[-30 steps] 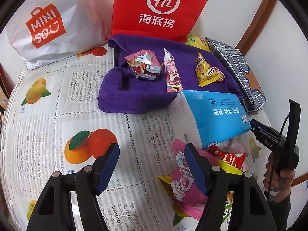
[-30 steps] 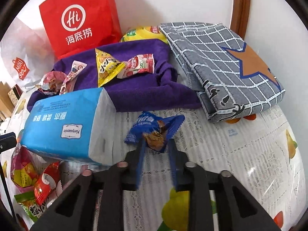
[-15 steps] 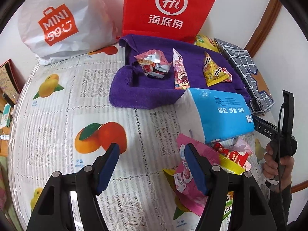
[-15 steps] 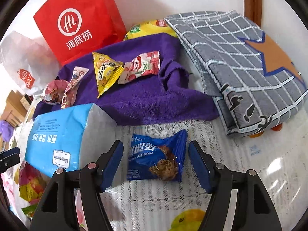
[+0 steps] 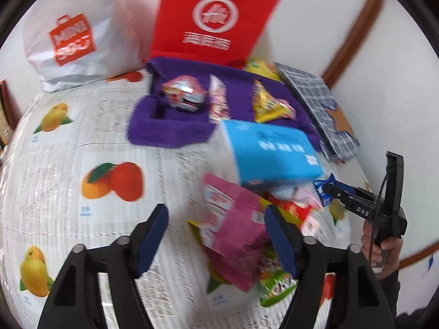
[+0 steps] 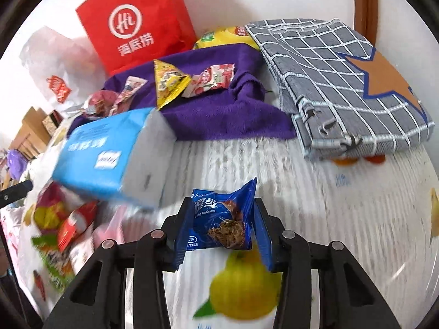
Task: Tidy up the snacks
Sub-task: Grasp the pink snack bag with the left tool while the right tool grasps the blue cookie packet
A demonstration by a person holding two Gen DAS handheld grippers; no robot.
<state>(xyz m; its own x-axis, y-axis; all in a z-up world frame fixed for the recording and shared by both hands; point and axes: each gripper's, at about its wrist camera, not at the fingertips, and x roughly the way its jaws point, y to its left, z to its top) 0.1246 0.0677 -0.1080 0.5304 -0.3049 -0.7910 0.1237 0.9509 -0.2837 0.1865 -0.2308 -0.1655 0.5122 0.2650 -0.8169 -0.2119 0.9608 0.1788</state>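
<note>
Fruit-print desk [image 6: 343, 219], mid-sort: the right gripper [image 6: 223, 226], jaws just closing, pinches a blue cookie packet [image 6: 222, 219], likely bound next for the purple towel [image 6: 219, 115]; the left gripper [image 5: 216, 235] spreads wider, empty.

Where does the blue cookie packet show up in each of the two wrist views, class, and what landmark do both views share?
Left wrist view: the blue cookie packet is at the right edge, partly hidden, at the tip of the right tongs.
Right wrist view: the packet is low in the centre, pinched between the tongs' pads.
Shared landmark: the red bag behind the purple towel.
</note>
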